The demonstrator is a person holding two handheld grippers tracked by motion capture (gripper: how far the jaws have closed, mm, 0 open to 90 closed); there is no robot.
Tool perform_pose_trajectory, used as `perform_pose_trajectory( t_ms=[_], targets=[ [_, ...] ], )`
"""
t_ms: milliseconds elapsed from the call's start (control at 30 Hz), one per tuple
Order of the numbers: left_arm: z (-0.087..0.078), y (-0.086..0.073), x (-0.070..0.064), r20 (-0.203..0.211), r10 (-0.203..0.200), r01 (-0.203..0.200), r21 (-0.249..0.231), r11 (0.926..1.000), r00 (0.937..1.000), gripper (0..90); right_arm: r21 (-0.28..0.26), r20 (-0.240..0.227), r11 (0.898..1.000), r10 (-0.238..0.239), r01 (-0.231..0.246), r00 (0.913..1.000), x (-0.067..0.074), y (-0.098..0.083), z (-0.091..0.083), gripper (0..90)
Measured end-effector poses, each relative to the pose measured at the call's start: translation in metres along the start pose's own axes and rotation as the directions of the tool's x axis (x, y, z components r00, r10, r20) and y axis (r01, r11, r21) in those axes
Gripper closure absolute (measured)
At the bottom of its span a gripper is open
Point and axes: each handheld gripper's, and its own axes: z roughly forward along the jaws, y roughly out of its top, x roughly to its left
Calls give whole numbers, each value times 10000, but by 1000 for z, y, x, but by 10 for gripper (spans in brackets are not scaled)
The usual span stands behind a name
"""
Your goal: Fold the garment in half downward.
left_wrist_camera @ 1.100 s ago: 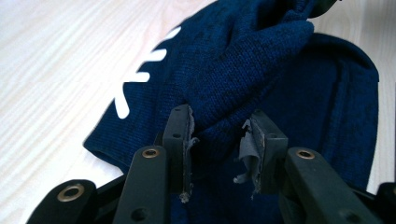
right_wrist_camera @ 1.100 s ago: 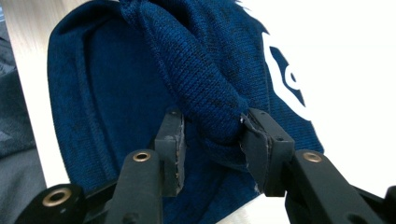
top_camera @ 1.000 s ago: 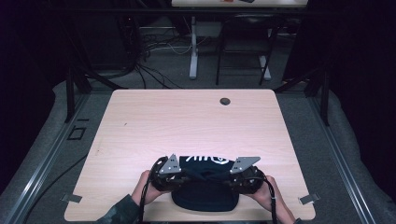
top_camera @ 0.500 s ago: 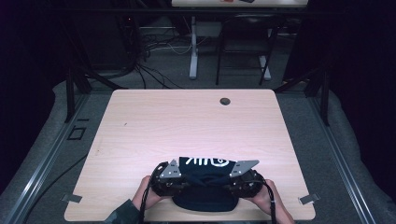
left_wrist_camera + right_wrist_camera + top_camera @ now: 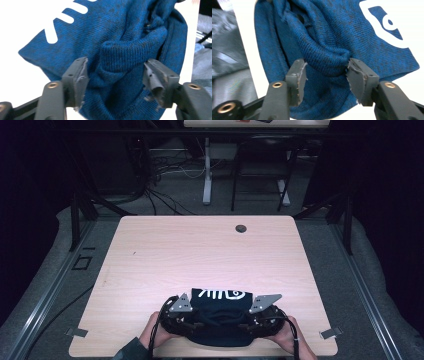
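A folded blue knit sweater (image 5: pixel 220 317) with a white print lies at the middle of the bench's (image 5: pixel 200 255) near edge. The left gripper (image 5: pixel 181 319) sits at its left side and the right gripper (image 5: pixel 259 317) at its right side, each held by a hand (image 5: pixel 152 332). In the left gripper view the gripper (image 5: pixel 115 75) has its jaws set wide with a raised fold of the sweater (image 5: pixel 117 37) between them. In the right gripper view the gripper (image 5: pixel 325 75) is likewise spread wide around a bunched ridge of the sweater (image 5: pixel 324 37). A small dark disc (image 5: pixel 241 228) lies near the bench's far edge.
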Motion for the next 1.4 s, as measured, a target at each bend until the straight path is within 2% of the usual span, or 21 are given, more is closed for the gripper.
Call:
perform_pose_trajectory(
  t_ms=[33,100,133,167,200,267,300,333,367,400,433,467,500,533,667,800,900,1067,1233,1400],
  targets=[
    [-5,1,0,-98,-35,34,-81,10000,9999,362,0,0,10000,0,0,10000,0,0,0,459],
    [-18,3,0,-382,-160,142,-460,9988,9991,325,-629,161,9978,199,-189,9997,-3,0,-16,452],
    [-18,3,0,-382,-160,142,-460,9988,9991,319,-629,161,9978,199,-189,9997,-3,0,-16,452],
    [-23,5,1,-550,-144,112,-584,9982,9984,319,-862,249,9959,289,-266,9993,-3,1,-21,456],
    [-29,9,4,-960,-191,104,-910,9958,9952,318,-1287,707,9906,549,-455,9960,-5,3,-27,480],
    [-31,14,10,-1469,-324,177,-1005,9948,9886,315,-1421,1214,9881,766,-591,9896,-9,6,-26,486],
    [-31,14,10,-1469,-324,177,-1005,9948,9886,313,-1421,1214,9881,766,-591,9896,-9,6,-26,486],
    [-25,16,15,-1790,-424,264,-906,9955,9829,313,-1351,1280,9878,950,-775,9872,-13,9,-19,479],
    [-25,16,15,-1790,-424,264,-906,9955,9829,310,-1153,1389,9904,919,-761,9860,-14,11,-13,472],
    [-20,16,17,-1716,-458,340,-712,9969,9841,303,-905,1358,9927,912,-793,9865,-14,11,-7,456],
    [-9,13,15,-1666,-314,259,-349,9991,9855,303,-687,1303,9946,857,-773,9878,-14,11,-1,432],
    [-9,13,15,-1666,-314,259,-349,9991,9855,298,-687,1303,9946,857,-773,9878,-14,11,-1,432],
    [-1,8,10,-1532,-234,218,-123,9997,9879,291,-312,1248,9972,712,-678,9896,-11,10,8,349],
    [2,5,7,-1500,-117,112,-43,9999,9886,276,-164,1270,9975,706,-690,9894,-9,9,12,306],
    [8,-3,1,-1449,-36,65,190,9998,9894,251,110,1168,9981,592,-609,9914,-4,4,18,267],
    [8,-9,-2,-1540,35,16,332,9994,9881,247,697,1129,9960,480,-561,9925,0,-4,27,220],
    [9,-12,-3,-1580,95,-30,416,9991,9874,245,863,1188,9950,390,-494,9922,0,-7,30,213],
    [10,-15,-6,-1668,192,-132,369,9992,9858,243,827,1092,9942,595,-687,9922,-2,-10,32,209],
    [10,-16,-4,-1669,104,-55,299,9995,9859,223,732,959,9926,894,-966,9914,-5,-12,34,200],
    [8,-15,-3,-1725,47,-23,141,9999,9850,192,776,984,9929,820,-898,9918,-5,-12,33,197]
  ],
)
